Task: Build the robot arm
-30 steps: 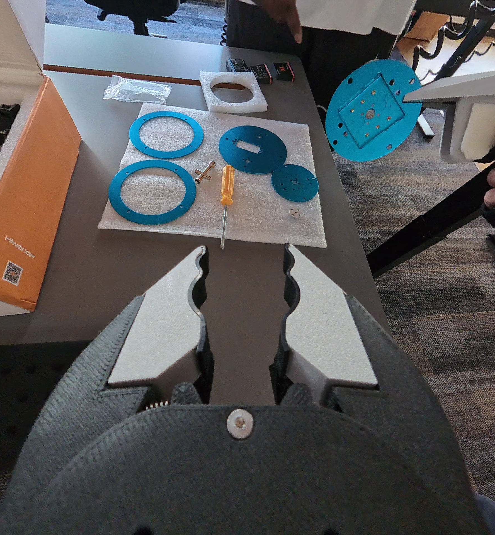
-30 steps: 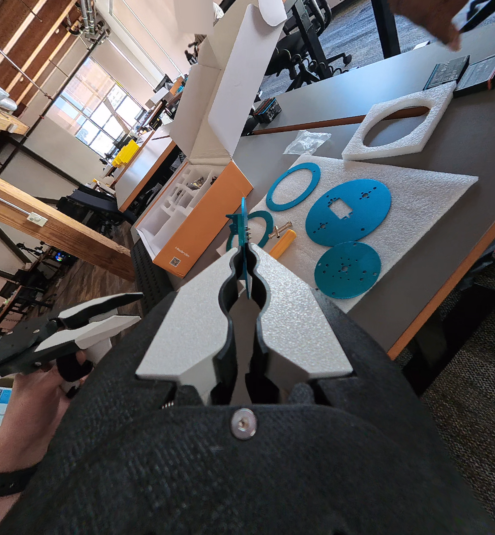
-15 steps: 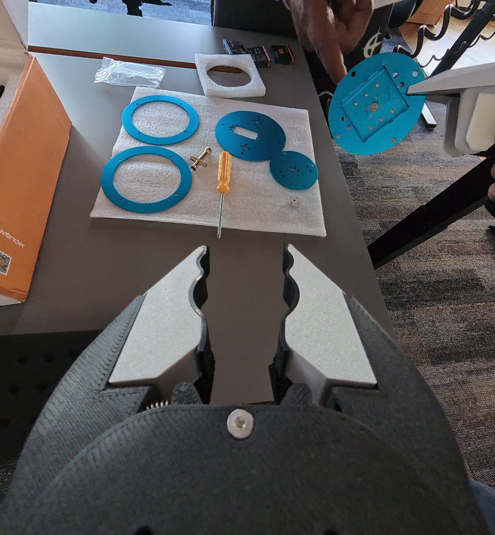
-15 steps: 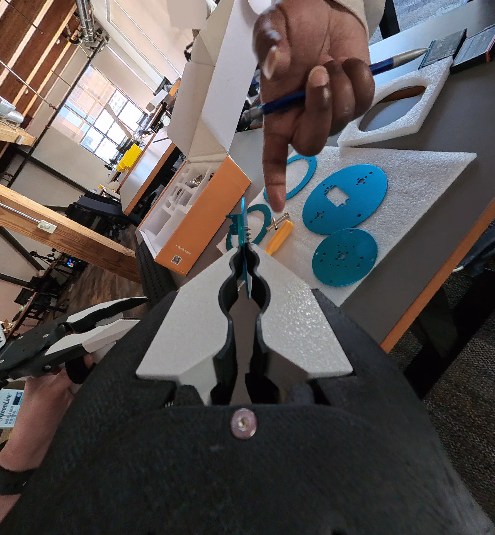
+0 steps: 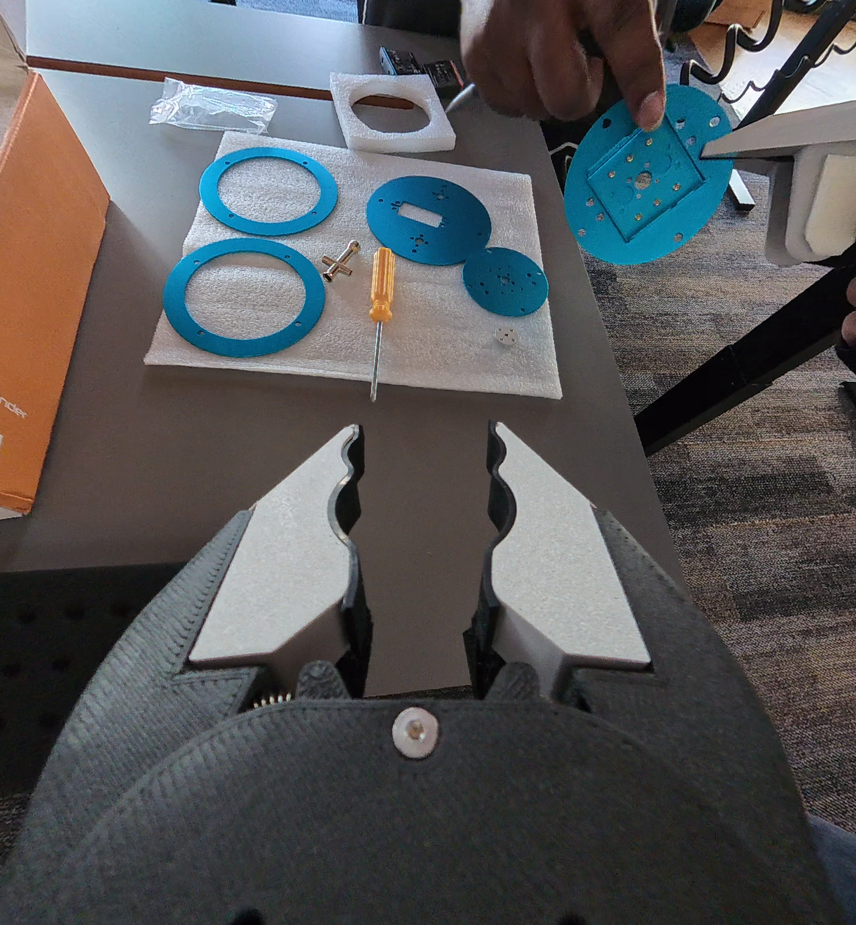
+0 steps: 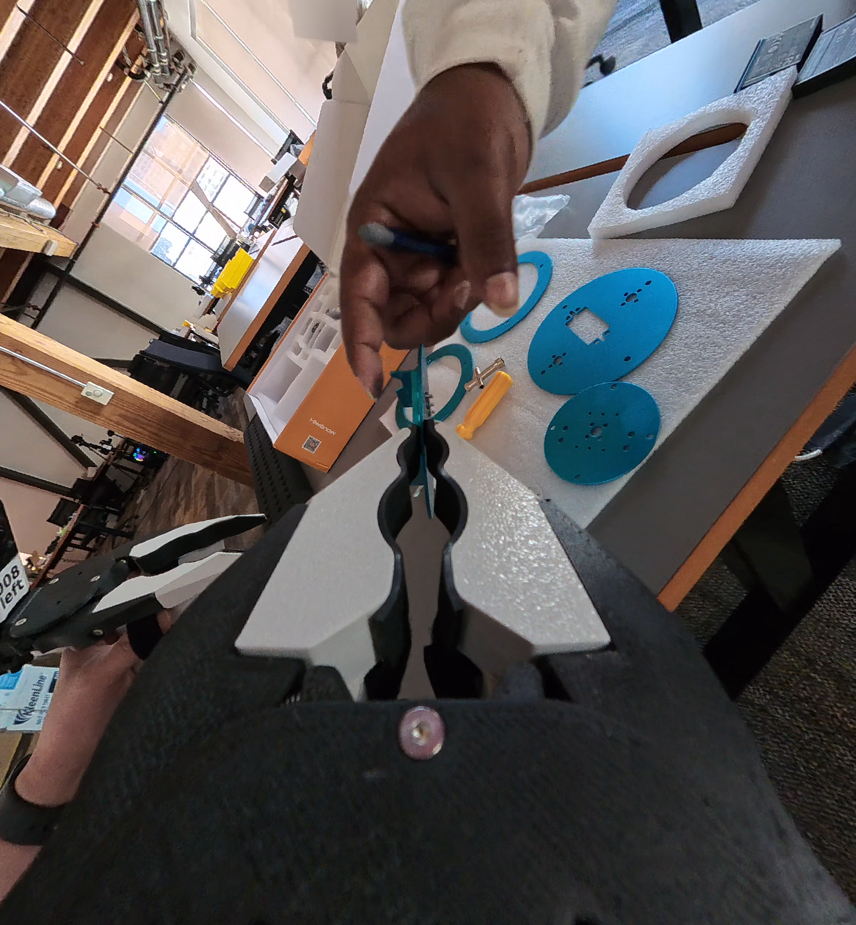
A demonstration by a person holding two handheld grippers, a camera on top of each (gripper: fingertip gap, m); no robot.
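My right gripper (image 6: 422, 431) is shut on the edge of a blue round plate (image 6: 422, 385) with a raised square middle, held in the air off the table's right side; the plate also shows in the left wrist view (image 5: 646, 175). Another person's hand (image 5: 561, 55) touches the plate's top edge with a fingertip and holds a blue pen (image 6: 406, 241). My left gripper (image 5: 423, 435) is open and empty above the grey table (image 5: 266, 450), just short of a yellow-handled screwdriver (image 5: 380, 300). It also shows in the right wrist view (image 6: 243, 535).
A white foam sheet (image 5: 416, 330) carries two blue rings (image 5: 243, 298) (image 5: 268, 190), a slotted blue disc (image 5: 428, 220), a smaller disc (image 5: 505, 281), a metal cross wrench (image 5: 340, 261) and a small white part (image 5: 505, 336). An orange box (image 5: 20, 280) stands left. A foam frame (image 5: 391, 112) lies behind.
The other person's hand has come down from above the table onto the top edge of the held plate. My left gripper's view has shifted slightly. Both grippers keep their states.
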